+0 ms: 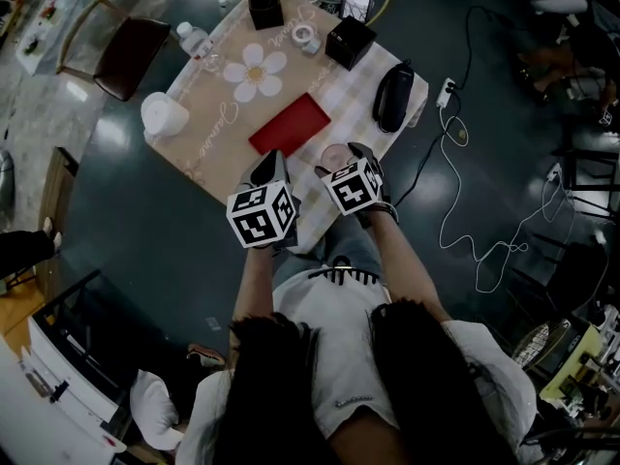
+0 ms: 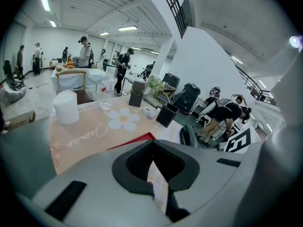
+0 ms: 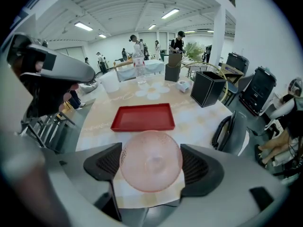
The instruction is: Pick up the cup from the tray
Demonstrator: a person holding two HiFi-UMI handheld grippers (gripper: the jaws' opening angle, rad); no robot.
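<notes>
Cup (image 3: 151, 159), pink see-thru w/ dotted texture, sits clamped by its sidewalls in right gripper (image 3: 151, 168), off the red tray (image 3: 142, 118), near table's front edge. Prob. light, thin-walled, slick, so squeeze gently, mid-wall. Left gripper (image 2: 154, 169) pinched closed, empty. Tablecloth (image 2: 85, 131) script reads approx. "Jasmine"

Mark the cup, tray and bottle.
cup (image 3: 151, 161), right gripper view, centre of its pink body.
tray (image 3: 143, 117), right gripper view, bare red floor.
bottle (image 3: 138, 66), right gripper view, clear body below the cap.
</notes>
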